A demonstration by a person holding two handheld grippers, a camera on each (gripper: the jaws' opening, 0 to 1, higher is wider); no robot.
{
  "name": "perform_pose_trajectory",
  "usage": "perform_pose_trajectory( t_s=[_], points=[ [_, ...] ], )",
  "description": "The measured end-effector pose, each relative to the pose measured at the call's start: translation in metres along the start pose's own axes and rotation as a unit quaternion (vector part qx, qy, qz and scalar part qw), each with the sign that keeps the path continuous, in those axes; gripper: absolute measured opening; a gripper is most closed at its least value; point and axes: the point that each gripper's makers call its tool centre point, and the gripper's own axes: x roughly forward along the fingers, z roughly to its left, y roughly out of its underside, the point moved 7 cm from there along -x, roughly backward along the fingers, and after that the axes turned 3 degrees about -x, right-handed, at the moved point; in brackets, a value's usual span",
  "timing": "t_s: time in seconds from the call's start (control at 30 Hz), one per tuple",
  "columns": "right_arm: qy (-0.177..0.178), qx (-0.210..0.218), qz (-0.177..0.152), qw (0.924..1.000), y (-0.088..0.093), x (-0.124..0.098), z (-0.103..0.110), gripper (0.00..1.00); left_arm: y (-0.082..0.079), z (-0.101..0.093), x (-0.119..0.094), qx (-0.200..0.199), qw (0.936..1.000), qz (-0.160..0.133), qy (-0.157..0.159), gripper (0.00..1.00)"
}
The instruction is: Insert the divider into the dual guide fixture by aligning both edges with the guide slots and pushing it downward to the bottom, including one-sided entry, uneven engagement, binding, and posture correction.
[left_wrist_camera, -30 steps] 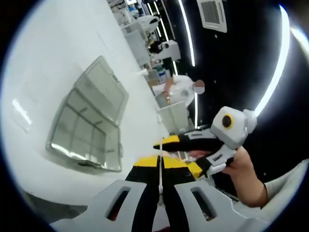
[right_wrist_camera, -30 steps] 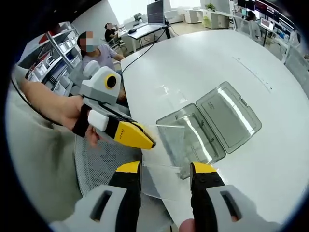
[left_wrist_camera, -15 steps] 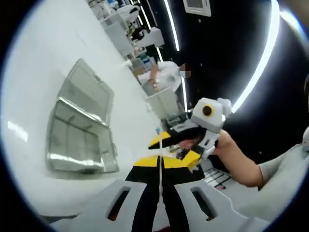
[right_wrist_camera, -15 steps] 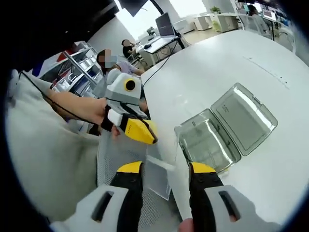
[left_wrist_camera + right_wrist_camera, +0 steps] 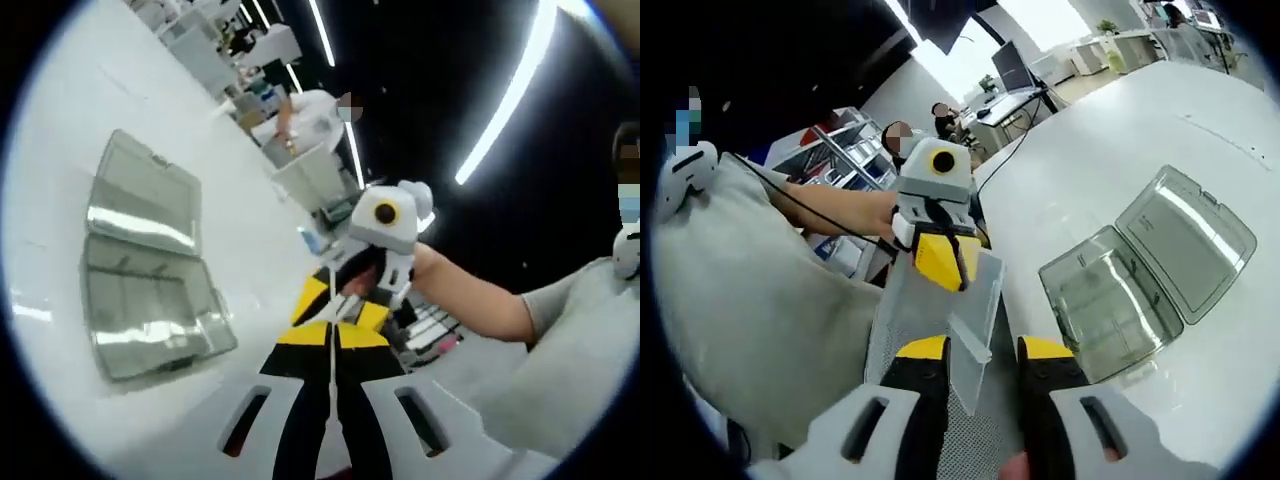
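The divider (image 5: 976, 300) is a thin clear plastic sheet held in the air off the table's edge. My left gripper (image 5: 333, 336) is shut on it, and the sheet shows edge-on as a pale line (image 5: 331, 372) between the black jaws. In the right gripper view the left gripper (image 5: 940, 262) pinches the sheet's upper edge. My right gripper (image 5: 983, 350) is open, its jaws either side of the sheet's lower part. It also appears in the left gripper view as the right gripper (image 5: 346, 305), straight ahead. The clear hinged guide box (image 5: 1110, 300) lies open on the white table, also seen as the box (image 5: 140, 300).
The white table (image 5: 1110, 150) stretches beyond the box. A grey mesh surface (image 5: 905, 330) lies below the grippers beside the table's edge. People sit at desks in the background (image 5: 902, 135), among shelves and monitors.
Both hands have lifted and turned. The left gripper with the divider now stands straight in front of the right gripper, and the right jaws have narrowed around the sheet's lower part.
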Motion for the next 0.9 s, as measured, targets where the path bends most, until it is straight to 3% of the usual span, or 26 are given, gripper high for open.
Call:
perform_pose_trajectory(
  t_s=[0.47,0.9],
  points=[
    [-0.07,0.028,-0.073,0.9944,0.007,0.003,0.007,0.11,-0.002,-0.007,0.002,0.029,0.9985,0.037,0.028,0.0],
    [-0.108,0.065,-0.125,0.9841,0.009,0.002,0.011,0.05,-0.005,-0.009,0.004,0.036,0.998,0.038,0.036,0.0]
  ],
)
